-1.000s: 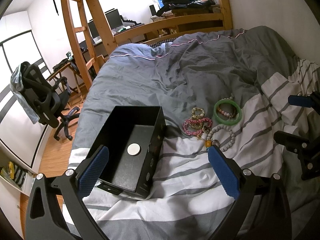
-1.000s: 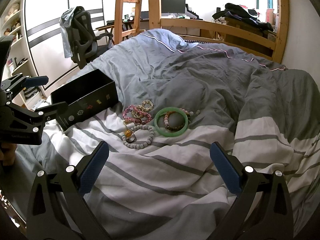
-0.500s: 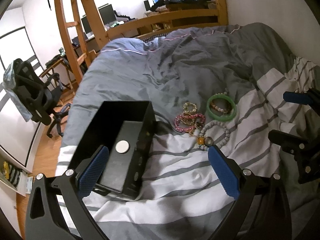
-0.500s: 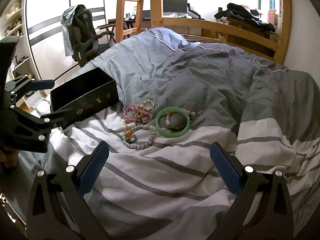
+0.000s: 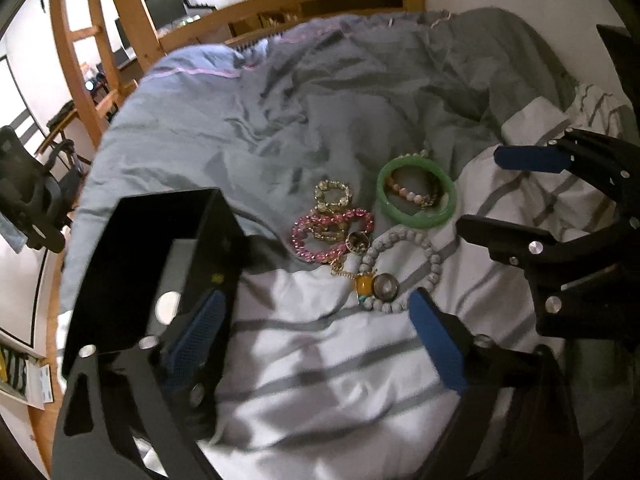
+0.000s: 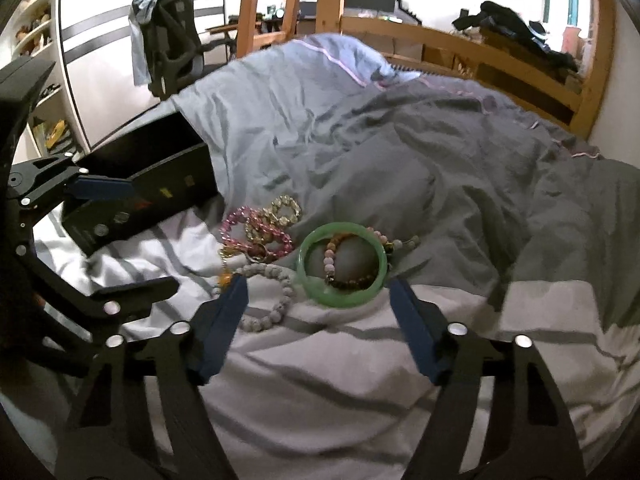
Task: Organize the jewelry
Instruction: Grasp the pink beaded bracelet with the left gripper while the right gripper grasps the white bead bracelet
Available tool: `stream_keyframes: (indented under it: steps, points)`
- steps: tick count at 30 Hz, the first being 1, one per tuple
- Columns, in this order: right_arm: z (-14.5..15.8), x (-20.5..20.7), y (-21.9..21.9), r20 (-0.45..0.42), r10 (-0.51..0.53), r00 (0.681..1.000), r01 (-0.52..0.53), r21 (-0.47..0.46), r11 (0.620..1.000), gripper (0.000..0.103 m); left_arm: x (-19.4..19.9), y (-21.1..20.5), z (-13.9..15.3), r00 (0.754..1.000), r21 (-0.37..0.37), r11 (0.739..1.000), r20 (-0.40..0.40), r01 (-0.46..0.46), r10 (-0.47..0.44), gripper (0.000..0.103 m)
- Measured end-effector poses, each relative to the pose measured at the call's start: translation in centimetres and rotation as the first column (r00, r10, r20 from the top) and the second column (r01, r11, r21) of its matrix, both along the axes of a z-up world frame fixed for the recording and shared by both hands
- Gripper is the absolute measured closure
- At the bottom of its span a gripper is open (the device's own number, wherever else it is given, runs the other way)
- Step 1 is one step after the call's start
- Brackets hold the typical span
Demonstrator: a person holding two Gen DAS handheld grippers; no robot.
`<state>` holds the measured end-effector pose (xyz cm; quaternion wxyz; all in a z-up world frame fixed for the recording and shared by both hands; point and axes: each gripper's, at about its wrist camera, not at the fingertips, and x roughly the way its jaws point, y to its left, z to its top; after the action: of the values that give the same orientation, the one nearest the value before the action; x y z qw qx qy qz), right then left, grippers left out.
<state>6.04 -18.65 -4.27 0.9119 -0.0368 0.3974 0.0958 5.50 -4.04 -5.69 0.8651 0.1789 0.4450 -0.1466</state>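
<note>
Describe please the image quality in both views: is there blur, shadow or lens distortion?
Left wrist view: slight motion blur, the black box edges smeared; a dark shadow band crosses the striped sheet; fisheye bends the wooden bed frame. Right wrist view: sharper, the green bangle fairly crisp; bright window glare at top, corners vignetted black.

Open striped duvet (image 6: 320,364) lies before the right gripper (image 6: 320,312). The glossy black open-topped box (image 5: 132,264) blocks the left side. Beaded bracelets crowd the smooth green bangle (image 6: 344,270), touching it.
</note>
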Motion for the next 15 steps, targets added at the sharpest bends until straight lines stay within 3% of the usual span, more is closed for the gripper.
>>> stream_keyframes:
  steps: [12,15]
  points:
    - [-4.5,4.1,-0.8,-0.131,0.033,0.991,-0.026,0.053,0.998,0.042,4.6,-2.8,-4.1,0.998,0.078,0.997,-0.061,0.031,-0.026,0.041]
    - [-5.4,4.6,-0.1,-0.166,0.052,0.985,-0.047,0.033,0.998,0.058,5.2,-2.8,-5.0,0.994,0.062,0.997,-0.096,0.051,-0.045,0.056]
